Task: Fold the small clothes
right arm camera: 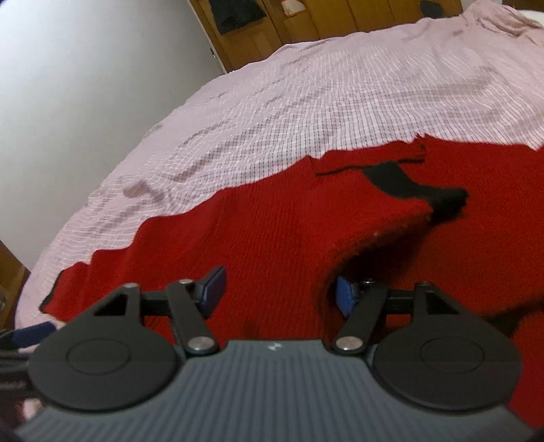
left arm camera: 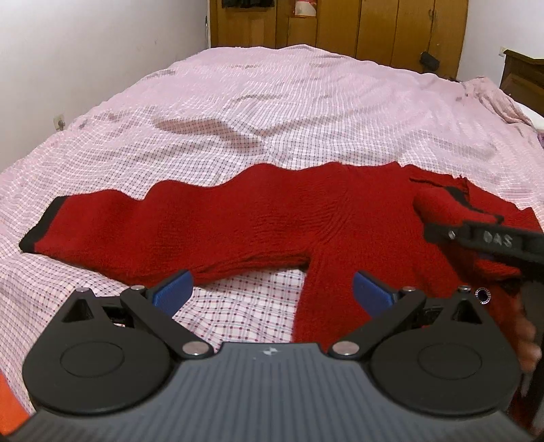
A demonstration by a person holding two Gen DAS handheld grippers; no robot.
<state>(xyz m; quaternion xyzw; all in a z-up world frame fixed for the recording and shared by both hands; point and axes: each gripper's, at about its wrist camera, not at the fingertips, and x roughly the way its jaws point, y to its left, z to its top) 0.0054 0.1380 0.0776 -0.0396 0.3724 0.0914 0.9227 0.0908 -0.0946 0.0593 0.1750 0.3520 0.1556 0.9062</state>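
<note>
A red knit sweater (left arm camera: 272,217) with black cuffs lies spread on the checked bedsheet (left arm camera: 272,102). One sleeve stretches out to the left and ends in a black cuff (left arm camera: 40,224). The other sleeve (right arm camera: 391,210) is folded over the body, its black cuff (right arm camera: 442,200) lying on the red knit. My left gripper (left arm camera: 272,292) is open, low over the sheet at the sweater's underarm, and holds nothing. My right gripper (right arm camera: 279,294) is open just above the sweater's body beside the folded sleeve, its pads clear of the cloth. One of its fingers (left arm camera: 482,239) shows at the right of the left wrist view.
The pink checked sheet (right arm camera: 306,102) covers the whole bed, with wrinkles and a bunched patch at the far right (left arm camera: 493,98). A wooden wardrobe (left arm camera: 340,23) stands behind the bed, a white wall (left arm camera: 85,51) to the left and dark wooden furniture (left arm camera: 523,78) to the right.
</note>
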